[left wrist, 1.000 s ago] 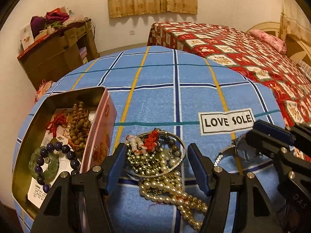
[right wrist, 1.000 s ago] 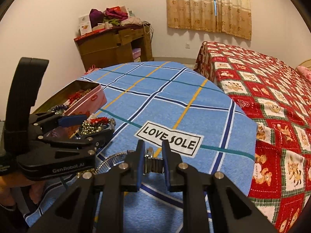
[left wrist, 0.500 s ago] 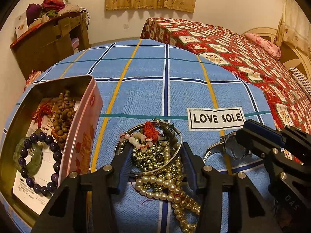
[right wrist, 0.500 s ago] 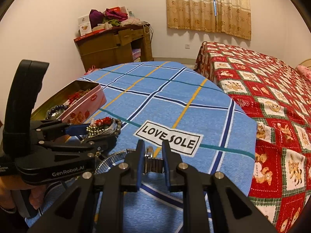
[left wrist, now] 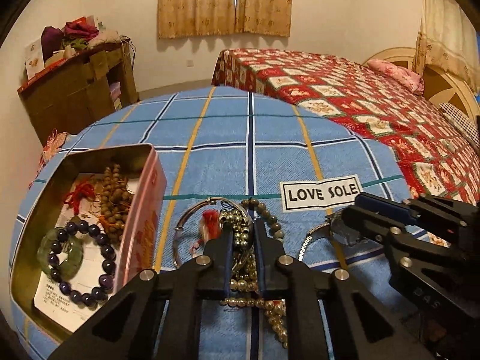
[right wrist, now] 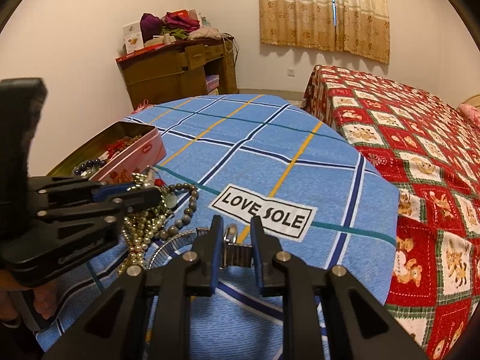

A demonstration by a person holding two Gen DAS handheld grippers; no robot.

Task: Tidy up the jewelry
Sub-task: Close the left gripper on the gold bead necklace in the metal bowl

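A heap of bead and pearl necklaces (left wrist: 240, 234) lies on the blue checked cloth, with a silver bangle (left wrist: 192, 222) around part of it. My left gripper (left wrist: 242, 240) is shut on the gold bead strands of the heap; it also shows in the right wrist view (right wrist: 141, 192). My right gripper (right wrist: 237, 240) is shut on the metal band of a wristwatch (right wrist: 232, 250), which rests on the cloth; the watch also shows in the left wrist view (left wrist: 342, 229). An open pink tin (left wrist: 144, 210) at the left holds a purple bead bracelet (left wrist: 81, 258), a green ring and brown beads.
A "LOVE SOLE" label (left wrist: 322, 192) is sewn on the cloth behind the watch. A bed with a red patterned cover (right wrist: 405, 138) stands to the right. A wooden cabinet (right wrist: 180, 69) with clutter stands against the far wall.
My left gripper moved forward onto the jewelry heap and closed from wide open onto the bead strands. The right gripper stayed shut on the watch band.
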